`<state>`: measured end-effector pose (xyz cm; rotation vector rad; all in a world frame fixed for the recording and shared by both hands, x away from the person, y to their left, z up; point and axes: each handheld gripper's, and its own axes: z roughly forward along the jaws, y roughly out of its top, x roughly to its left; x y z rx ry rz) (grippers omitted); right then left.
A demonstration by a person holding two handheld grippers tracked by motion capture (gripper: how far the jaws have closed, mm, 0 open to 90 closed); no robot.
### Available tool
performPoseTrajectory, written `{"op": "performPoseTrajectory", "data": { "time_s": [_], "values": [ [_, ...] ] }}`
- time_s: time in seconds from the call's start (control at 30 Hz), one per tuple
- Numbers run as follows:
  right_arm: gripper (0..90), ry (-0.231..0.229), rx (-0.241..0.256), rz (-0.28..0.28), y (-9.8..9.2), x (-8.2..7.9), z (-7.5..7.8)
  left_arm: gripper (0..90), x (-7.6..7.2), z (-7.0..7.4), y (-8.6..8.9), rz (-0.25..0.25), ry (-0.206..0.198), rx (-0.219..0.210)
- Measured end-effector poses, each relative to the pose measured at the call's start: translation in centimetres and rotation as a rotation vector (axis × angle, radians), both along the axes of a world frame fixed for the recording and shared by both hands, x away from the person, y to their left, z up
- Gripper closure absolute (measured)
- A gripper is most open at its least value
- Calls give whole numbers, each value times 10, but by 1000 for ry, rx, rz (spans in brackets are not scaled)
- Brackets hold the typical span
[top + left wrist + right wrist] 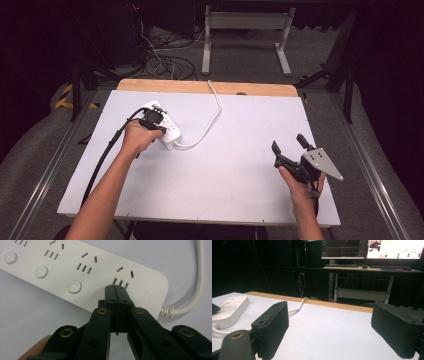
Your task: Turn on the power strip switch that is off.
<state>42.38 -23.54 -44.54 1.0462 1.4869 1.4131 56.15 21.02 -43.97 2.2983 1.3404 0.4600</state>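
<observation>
A white power strip (169,129) lies on the left part of the white table (235,170); its white cord (214,116) runs off over the far edge. In the left gripper view the strip (142,280) shows several sockets and three round buttons. My left gripper (115,288) is shut with nothing in it, and its tips touch the strip just below the socket nearest the cord (197,295). What lies under the tips is hidden. From above, the left gripper (151,118) sits on top of the strip. My right gripper (287,142) is held open over the table's right side, apart from the strip (229,307).
A wooden strip (205,86) borders the table's far edge. Beyond it are tangled floor cables (165,60) and a white desk frame (245,25). In the right gripper view, a desk with monitors (369,248) stands behind the table. A black cable (102,160) trails from the left gripper.
</observation>
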Motion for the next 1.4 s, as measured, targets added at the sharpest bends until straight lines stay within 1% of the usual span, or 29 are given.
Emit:
{"op": "performPoseTrajectory", "data": {
  "time_s": [0.03,0.1,0.17,0.33,0.37,0.43,0.47,0.53,0.57,0.63,0.7,0.73,0.77,0.83,0.87,0.93,0.97,1.0,1.07,1.1,1.13,1.17,1.2,1.23,1.27,1.3,1.33,1.37,1.4],
  "values": [
    [149,0,0,0,0,0,0,900,-1,-1,1,3,-1,-20],
    [150,-2,0,1,0,0,0,900,-1,-1,2,5,-6,-23],
    [150,1,-2,1,0,0,-1,900,-1,-2,3,3,-3,-39],
    [150,1,3,-1,0,0,-1,900,0,-1,4,-8,-4,-34],
    [150,1,3,-1,0,0,-1,900,0,-1,5,-6,-2,-47],
    [151,2,7,3,0,0,-1,900,0,-1,5,-14,-8,-38],
    [151,3,8,4,0,0,-1,900,-1,-2,5,-14,-8,-42],
    [151,4,9,4,0,0,-1,900,-1,-1,6,-11,-23,-53],
    [151,4,9,4,0,0,-1,900,-1,-1,6,-11,-23,-53],
    [151,5,11,2,1,0,-1,900,-2,-2,5,-9,-34,-34],
    [151,3,9,3,1,0,-1,900,-2,-2,5,-7,-35,-40],
    [151,3,8,4,1,0,-1,900,-2,-1,7,-6,-63,-42],
    [151,3,9,3,1,0,-1,900,-2,-1,7,-6,-63,-42],
    [151,2,10,5,1,0,-1,900,-4,2,17,0,-112,-105],
    [151,3,9,6,1,0,-1,900,-6,6,22,3,-130,-151],
    [151,7,15,8,0,1,-1,900,-13,15,31,6,-210,-216],
    [151,7,15,7,0,1,-1,900,-19,20,36,2,-262,-247],
    [151,8,16,5,0,1,-1,900,-25,26,41,-1,-324,-278],
    [151,5,14,7,0,1,-1,900,-42,37,50,-1,-439,-352],
    [151,5,14,6,0,1,-1,900,-51,40,55,0,-493,-378],
    [151,3,11,5,1,1,-1,899,-61,42,59,-1,-541,-386],
    [152,2,13,5,1,0,-1,899,-71,42,64,-1,-578,-395],
    [152,1,13,6,2,0,0,899,-71,42,64,-1,-578,-395],
    [152,-1,12,7,2,0,0,900,-81,41,68,10,-617,-412],
    [152,1,12,5,2,0,0,899,-100,35,78,32,-687,-425],
    [152,1,12,5,2,0,0,899,-109,29,82,51,-724,-429],
    [152,2,12,6,2,0,0,899,-117,22,86,68,-754,-430],
    [152,2,10,5,2,0,0,899,-117,22,86,68,-754,-430],
    [152,2,10,5,2,0,0,899,-124,13,89,102,-781,-433]
  ]
}}
